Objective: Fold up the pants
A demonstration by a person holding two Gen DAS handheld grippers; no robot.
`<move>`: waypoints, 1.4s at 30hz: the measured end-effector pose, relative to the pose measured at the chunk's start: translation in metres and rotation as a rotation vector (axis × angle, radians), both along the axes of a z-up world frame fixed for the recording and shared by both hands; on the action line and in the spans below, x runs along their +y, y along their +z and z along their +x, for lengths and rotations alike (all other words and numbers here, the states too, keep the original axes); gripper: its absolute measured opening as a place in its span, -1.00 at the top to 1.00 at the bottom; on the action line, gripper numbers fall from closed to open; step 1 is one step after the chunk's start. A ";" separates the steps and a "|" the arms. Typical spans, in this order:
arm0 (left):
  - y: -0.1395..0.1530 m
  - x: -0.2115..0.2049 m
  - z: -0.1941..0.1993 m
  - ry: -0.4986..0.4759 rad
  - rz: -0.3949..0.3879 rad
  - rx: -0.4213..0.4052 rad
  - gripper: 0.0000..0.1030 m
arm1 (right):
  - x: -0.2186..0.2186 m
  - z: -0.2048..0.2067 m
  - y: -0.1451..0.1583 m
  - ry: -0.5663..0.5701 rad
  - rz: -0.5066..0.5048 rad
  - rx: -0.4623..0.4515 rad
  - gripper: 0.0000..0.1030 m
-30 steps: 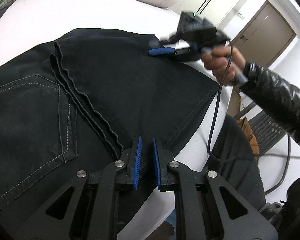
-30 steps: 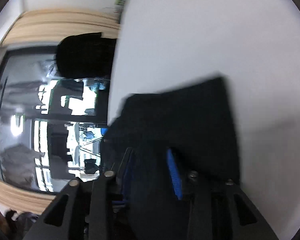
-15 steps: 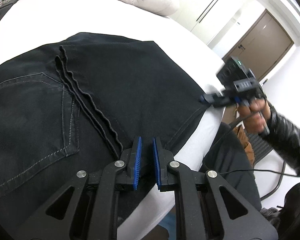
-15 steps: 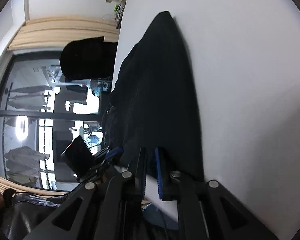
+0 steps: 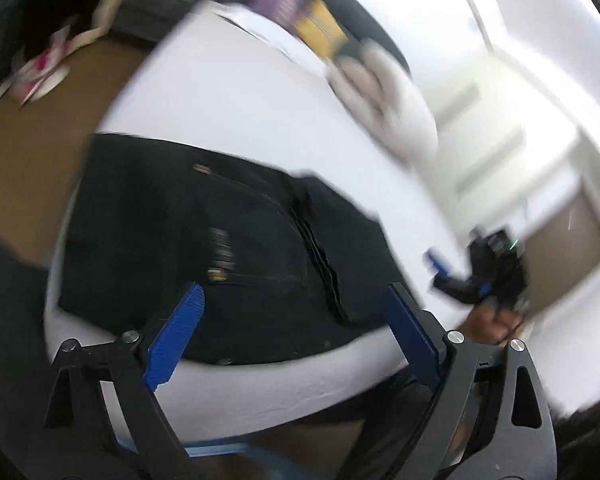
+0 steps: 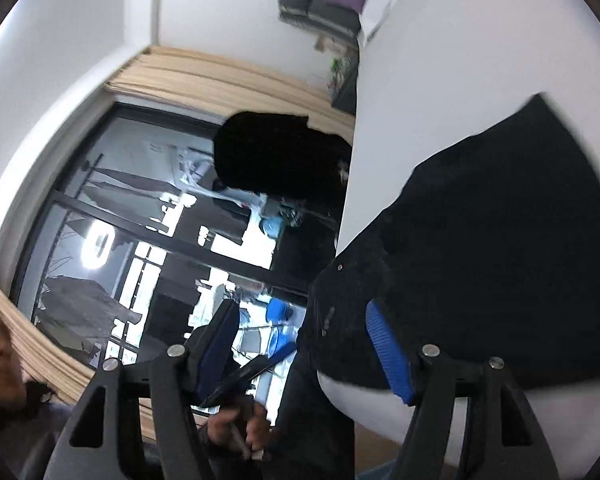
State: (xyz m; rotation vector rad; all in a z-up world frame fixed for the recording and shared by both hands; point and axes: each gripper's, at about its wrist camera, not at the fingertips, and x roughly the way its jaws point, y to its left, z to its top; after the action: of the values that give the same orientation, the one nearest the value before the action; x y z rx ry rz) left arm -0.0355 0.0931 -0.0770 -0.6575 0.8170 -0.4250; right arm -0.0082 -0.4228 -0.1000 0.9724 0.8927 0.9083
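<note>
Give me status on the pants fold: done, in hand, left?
Done: the black pants lie folded in a compact stack on the white table. In hand: nothing; the left hand-held gripper and right hand-held gripper are opening, with nothing between their pads. Left: apparently nothing, perhaps some tidying.

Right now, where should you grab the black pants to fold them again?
Probably the near hem of the pants, close to the table edge. The cloth lies flat, folded in layers, so coming in low from that side lets fingers slide under all layers. The left gripper is opening, nothing between its jaws.
</note>
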 end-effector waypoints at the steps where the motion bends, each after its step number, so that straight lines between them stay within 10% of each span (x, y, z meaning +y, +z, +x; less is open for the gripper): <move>1: -0.001 0.011 -0.006 0.037 -0.028 -0.001 -0.77 | 0.023 0.010 0.000 0.045 -0.029 0.003 -0.36; 18: -0.098 0.093 -0.009 0.251 -0.298 0.319 -0.77 | 0.067 0.071 -0.039 0.061 -0.097 0.212 -0.63; 27: -0.124 0.128 0.003 0.319 -0.422 0.314 -0.72 | 0.069 0.070 -0.062 0.062 -0.157 0.281 -0.56; 33: -0.126 0.139 -0.002 0.371 -0.395 0.360 0.43 | 0.076 0.073 -0.052 0.095 -0.334 0.256 -0.26; 42: -0.037 0.115 0.004 0.306 -0.151 0.169 0.68 | 0.108 0.084 -0.056 0.181 -0.582 0.221 0.56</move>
State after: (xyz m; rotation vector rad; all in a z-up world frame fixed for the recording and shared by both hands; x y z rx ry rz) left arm -0.0316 0.2080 -0.1140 -0.9529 0.8327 -0.1550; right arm 0.0755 -0.3145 -0.1561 0.4953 1.3565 0.6360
